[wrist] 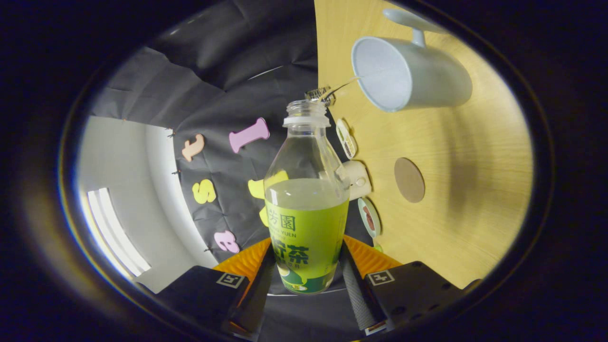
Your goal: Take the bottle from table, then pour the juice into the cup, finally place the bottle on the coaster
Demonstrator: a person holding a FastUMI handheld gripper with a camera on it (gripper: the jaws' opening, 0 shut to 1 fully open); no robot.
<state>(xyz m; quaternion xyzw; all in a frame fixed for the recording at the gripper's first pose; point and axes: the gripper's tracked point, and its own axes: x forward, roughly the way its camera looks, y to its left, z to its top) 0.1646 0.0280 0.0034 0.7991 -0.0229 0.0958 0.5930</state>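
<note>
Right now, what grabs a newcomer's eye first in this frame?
First, the clear plastic bottle of green juice, uncapped, clamped between the gripper fingers and tipped, a thin stream leaving its mouth. Next, the pale grey handled cup just beyond the mouth, on the light wooden table, taking the stream. Then the round brown coaster beside the bottle's shoulder, bare.

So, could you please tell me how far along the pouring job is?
Done: the bottle is off the table, clamped between both fingers. In hand: it is tipped, a thin stream running from its mouth into the cup. Left: setting it on the coaster, still bare.
</note>
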